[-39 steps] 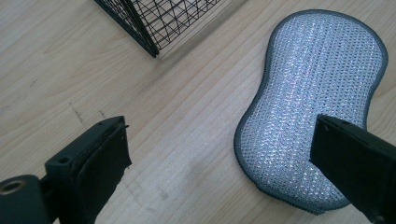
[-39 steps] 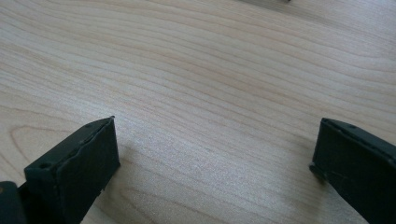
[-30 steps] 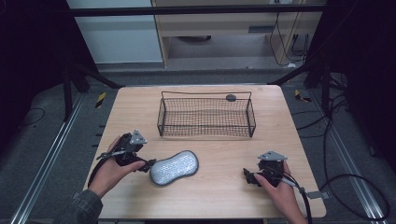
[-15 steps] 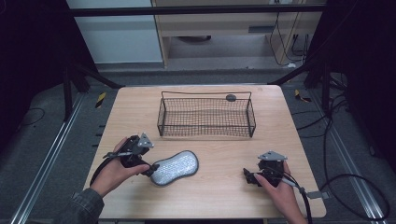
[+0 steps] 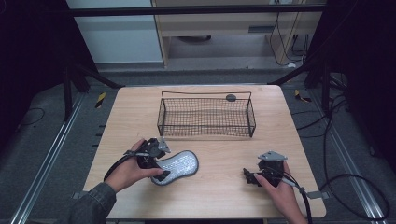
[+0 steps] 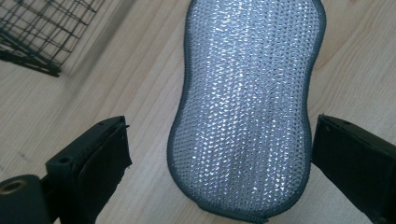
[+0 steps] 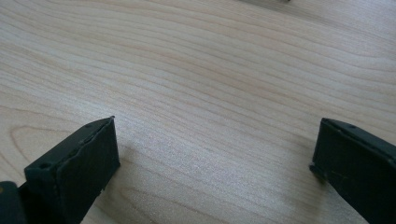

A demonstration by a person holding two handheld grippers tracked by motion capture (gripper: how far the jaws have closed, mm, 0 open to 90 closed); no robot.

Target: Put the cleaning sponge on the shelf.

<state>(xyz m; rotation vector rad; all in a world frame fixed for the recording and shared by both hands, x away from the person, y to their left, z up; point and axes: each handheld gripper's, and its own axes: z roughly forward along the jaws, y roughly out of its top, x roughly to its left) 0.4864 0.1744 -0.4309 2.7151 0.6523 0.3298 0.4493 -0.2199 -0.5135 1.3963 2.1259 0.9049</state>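
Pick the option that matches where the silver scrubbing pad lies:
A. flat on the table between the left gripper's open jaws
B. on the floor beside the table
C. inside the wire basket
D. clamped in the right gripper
A: the silver scrubbing pad lies flat on the wooden table, its near end between the spread jaws of the left gripper, apart from the wire basket.
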